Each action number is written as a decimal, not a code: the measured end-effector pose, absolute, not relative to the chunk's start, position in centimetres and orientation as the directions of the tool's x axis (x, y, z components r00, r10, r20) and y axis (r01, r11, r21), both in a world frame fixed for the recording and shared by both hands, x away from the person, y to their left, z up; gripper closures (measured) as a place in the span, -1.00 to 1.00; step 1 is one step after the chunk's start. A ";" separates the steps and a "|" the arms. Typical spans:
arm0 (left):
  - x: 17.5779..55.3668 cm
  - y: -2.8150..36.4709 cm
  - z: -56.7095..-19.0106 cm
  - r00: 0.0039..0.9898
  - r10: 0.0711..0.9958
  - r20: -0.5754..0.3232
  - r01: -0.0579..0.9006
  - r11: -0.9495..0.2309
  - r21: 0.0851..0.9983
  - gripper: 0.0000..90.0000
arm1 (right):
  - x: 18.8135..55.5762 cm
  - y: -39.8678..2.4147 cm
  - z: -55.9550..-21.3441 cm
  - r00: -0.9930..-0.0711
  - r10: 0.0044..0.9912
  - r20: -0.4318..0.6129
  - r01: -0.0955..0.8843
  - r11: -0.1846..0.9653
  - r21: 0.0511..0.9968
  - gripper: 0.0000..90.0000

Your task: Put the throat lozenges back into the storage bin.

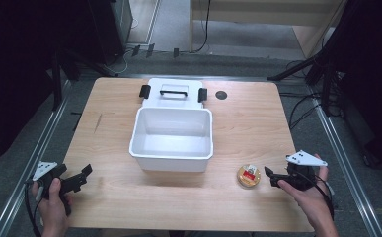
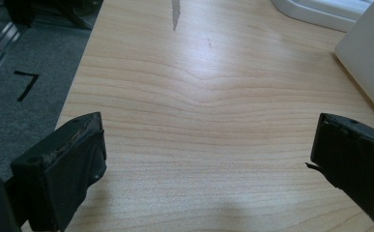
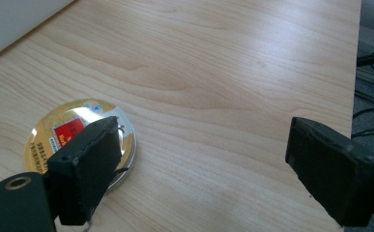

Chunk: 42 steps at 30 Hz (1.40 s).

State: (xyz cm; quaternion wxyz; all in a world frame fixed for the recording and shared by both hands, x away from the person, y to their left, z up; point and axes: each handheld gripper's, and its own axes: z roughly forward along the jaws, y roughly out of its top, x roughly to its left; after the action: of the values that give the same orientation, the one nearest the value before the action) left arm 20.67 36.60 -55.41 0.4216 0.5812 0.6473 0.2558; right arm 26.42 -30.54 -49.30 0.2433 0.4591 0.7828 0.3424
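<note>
Two grippers rest low at the near edge of the worktop (image 1: 257, 123), each with jaws spread wide and holding nothing: the left gripper (image 1: 77, 180) at the near left corner, the right gripper (image 1: 273, 177) toward the near right corner. A round gold tin (image 1: 248, 176) lies flat just beside the right gripper, in front of the open white box (image 1: 171, 139), whose lid (image 1: 173, 93) sits at the far edge. Risk: the shallow tin could skid or tip if a jaw strikes its rim instead of straddling it. Its red label carries print too small to read.
</note>
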 end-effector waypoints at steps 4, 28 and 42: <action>20.7 36.6 -55.4 0.031 0.968 -0.250 0.537 0.195 0.821 -1.00 | 26.6 -30.3 -48.5 -0.486 0.870 -0.078 0.557 0.378 0.739 -0.72; 20.7 36.8 -55.4 0.035 0.964 -0.263 0.542 0.203 0.815 -1.00 | 30.1 -25.1 -46.7 -0.647 0.753 -0.123 0.651 0.629 0.426 -0.71; 20.8 36.8 -55.5 0.036 0.962 -0.272 0.542 0.210 0.814 -1.00 | 31.2 -23.0 -47.3 -0.703 0.707 -0.081 0.664 0.692 0.282 -0.89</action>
State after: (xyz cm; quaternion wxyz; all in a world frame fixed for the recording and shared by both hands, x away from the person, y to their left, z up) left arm 20.77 36.81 -55.48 0.4277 0.5786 0.6496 0.2455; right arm 31.21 -23.00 -47.34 0.0917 0.3744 0.9153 0.1167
